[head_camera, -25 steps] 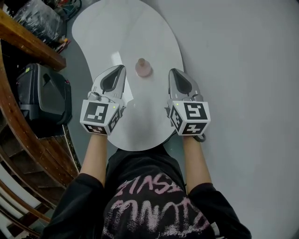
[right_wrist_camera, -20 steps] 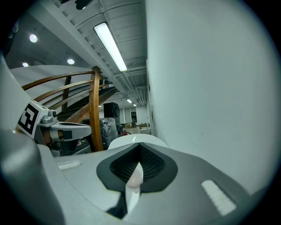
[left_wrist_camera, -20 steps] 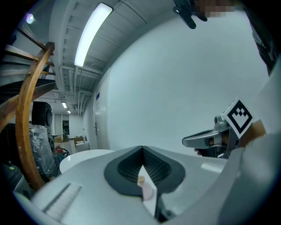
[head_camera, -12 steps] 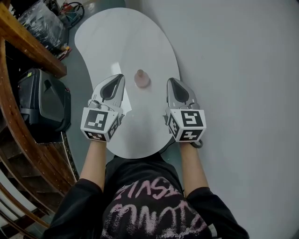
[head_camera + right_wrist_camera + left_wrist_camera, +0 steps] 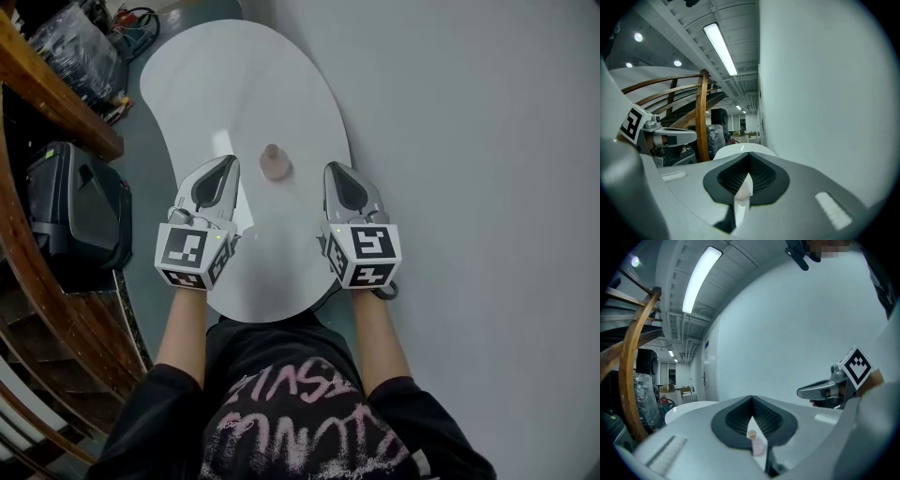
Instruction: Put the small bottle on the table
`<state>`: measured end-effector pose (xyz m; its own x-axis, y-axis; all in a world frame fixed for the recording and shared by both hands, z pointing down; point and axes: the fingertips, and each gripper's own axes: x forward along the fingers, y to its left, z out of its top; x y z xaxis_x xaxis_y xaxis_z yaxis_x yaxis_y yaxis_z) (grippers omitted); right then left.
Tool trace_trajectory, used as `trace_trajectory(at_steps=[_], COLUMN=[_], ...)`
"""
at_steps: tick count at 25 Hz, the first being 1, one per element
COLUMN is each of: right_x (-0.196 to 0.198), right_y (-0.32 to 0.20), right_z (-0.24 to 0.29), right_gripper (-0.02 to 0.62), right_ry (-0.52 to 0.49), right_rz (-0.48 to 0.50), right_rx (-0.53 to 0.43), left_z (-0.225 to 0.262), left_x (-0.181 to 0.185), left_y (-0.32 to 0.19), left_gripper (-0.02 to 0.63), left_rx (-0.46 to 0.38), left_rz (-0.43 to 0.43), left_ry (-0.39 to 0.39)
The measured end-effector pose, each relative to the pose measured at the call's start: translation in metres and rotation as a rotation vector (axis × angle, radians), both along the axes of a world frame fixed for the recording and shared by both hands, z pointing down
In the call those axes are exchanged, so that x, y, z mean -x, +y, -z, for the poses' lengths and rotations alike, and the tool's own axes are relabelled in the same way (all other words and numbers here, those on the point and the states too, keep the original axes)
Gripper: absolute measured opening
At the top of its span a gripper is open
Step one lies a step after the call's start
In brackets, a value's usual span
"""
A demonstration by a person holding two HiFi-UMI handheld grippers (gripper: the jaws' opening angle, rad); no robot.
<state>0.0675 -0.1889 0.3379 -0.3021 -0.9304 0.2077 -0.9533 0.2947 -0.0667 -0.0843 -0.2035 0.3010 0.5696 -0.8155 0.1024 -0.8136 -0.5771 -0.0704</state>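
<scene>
On the glossy white kidney-shaped table (image 5: 281, 75) in front of me, the small pale pink bottle with a tan cork-like cap (image 5: 273, 162) stands upright, free of both tools. It sits between my two gripper tips, a little beyond them, touching neither.

My left gripper (image 5: 229, 161) hovers over the table's left part with its grey jaws drawn together to a thin slit and nothing in them. In the left gripper view I look along the left gripper (image 5: 751, 404) and see the bottle (image 5: 757, 444) through that slit, out on the tabletop past the dark ribbed pads. My right gripper (image 5: 820, 391) shows off to the side there.

My right gripper (image 5: 331, 169) is level with the left one, near the table's right edge. Its jaws are likewise closed to a narrow gap and hold nothing, as the right gripper view shows (image 5: 749, 161). A pale blurred shape fills that gap; I cannot tell what it is.

A black hard case (image 5: 80, 202) sits left of the table, beside a curved wooden handrail (image 5: 56, 98).
</scene>
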Motion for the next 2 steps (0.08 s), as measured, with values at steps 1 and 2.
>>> trace_trajectory(at_steps=[1,2], right_x=[0.0008,0.0016], right_y=[0.0005,0.0010], right_z=[-0.0006,-0.0012], right_gripper=[0.006,0.006], right_ry=[0.002,0.003], right_rz=[-0.001,-0.001], right_rx=[0.000,0.000], left_z=[-0.0002,-0.0004], left_x=[0.0007,0.0013], left_y=[0.0003,0.0006], left_gripper=[0.000,0.000], left_rx=[-0.001,-0.003], left_rz=[0.000,0.000], left_ry=[0.001,0.002])
